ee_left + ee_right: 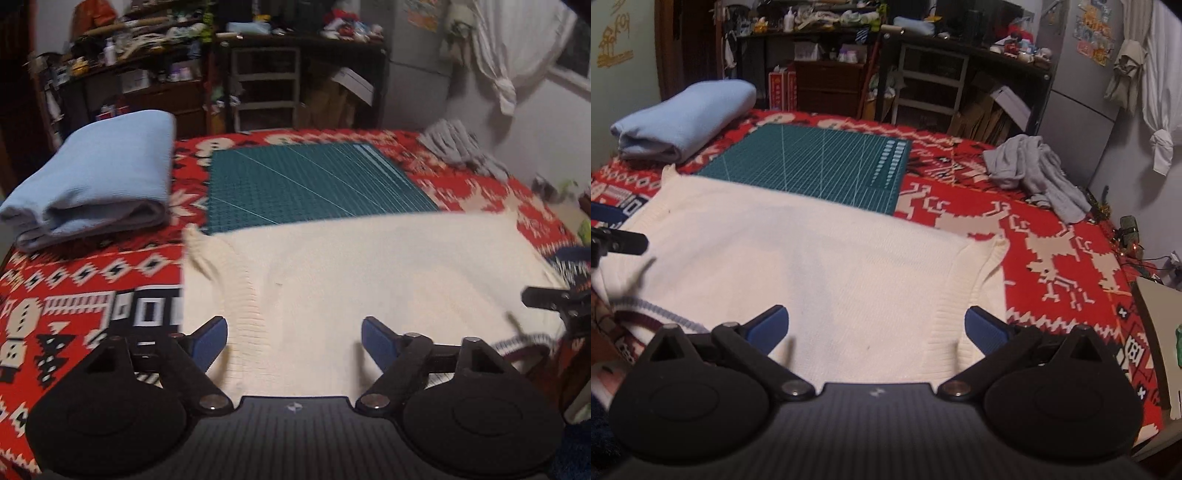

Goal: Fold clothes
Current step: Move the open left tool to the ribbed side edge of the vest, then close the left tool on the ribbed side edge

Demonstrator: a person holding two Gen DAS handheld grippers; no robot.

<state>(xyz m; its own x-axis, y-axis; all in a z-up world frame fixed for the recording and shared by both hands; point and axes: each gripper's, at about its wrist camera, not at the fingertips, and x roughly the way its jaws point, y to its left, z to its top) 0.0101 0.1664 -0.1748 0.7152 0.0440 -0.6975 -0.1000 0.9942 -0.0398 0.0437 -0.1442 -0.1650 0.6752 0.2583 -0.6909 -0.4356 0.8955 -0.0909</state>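
A cream knit sweater [369, 266] lies flat on the red patterned blanket [92, 280], its far edge over a green cutting mat [306, 181]. It also shows in the right wrist view [812, 258]. My left gripper [294, 341] is open and empty above the sweater's near left part. My right gripper [876, 329] is open and empty above its near right part, close to the ribbed hem. Part of the right gripper [554, 301] shows at the right edge of the left wrist view, and part of the left gripper [617, 242] at the left edge of the right wrist view.
A folded light blue garment [99, 181] lies at the far left of the blanket, also in the right wrist view [687, 118]. A crumpled grey garment [1034, 170] lies at the far right. Cluttered shelves [923, 74] stand behind the bed.
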